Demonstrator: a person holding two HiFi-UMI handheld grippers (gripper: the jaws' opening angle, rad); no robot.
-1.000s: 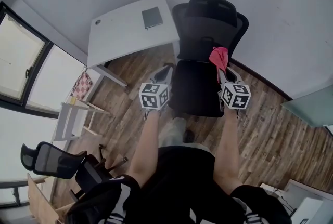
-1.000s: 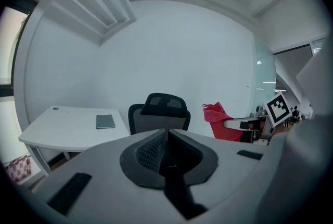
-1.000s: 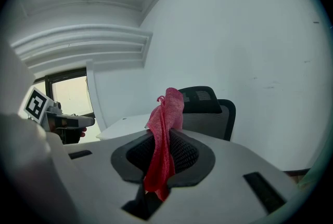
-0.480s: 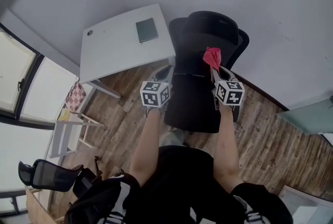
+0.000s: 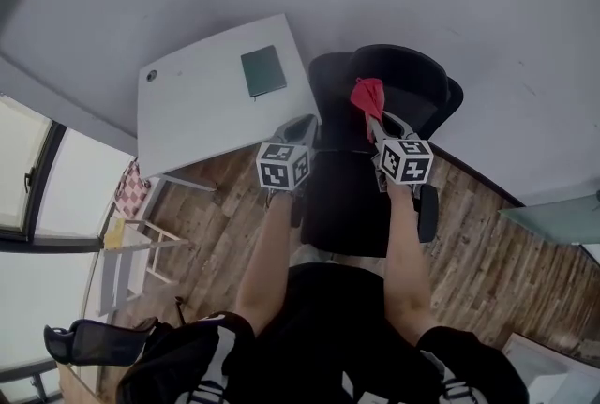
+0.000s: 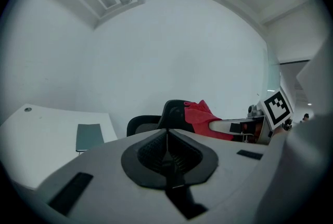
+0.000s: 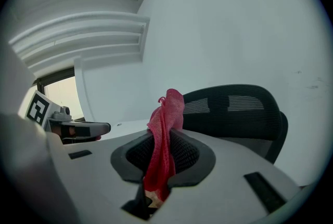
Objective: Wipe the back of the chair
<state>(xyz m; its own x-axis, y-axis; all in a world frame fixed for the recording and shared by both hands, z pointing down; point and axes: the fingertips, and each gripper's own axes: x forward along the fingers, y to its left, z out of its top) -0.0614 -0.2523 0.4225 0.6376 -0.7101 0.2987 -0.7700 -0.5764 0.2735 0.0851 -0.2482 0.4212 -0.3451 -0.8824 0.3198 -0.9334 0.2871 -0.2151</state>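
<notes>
A black mesh office chair (image 5: 403, 79) stands against the grey wall, its back (image 7: 244, 108) facing me. My right gripper (image 5: 373, 119) is shut on a red cloth (image 5: 367, 95), which sticks up in front of the chair back's upper part; in the right gripper view the red cloth (image 7: 164, 150) is pinched between the jaws. My left gripper (image 5: 298, 127) is shut with nothing in it, held at the chair's left edge. In the left gripper view the chair (image 6: 166, 116) and the red cloth (image 6: 200, 116) show ahead.
A white desk (image 5: 220, 97) with a dark green notebook (image 5: 263, 71) stands left of the chair. A second black chair (image 5: 89, 341) and a white folding rack (image 5: 131, 247) are at the lower left on the wooden floor. A glass-topped surface (image 5: 553, 210) is at the right.
Both grippers have moved up and forward toward the chair back. The red cloth now sits higher, against the upper part of the backrest.
</notes>
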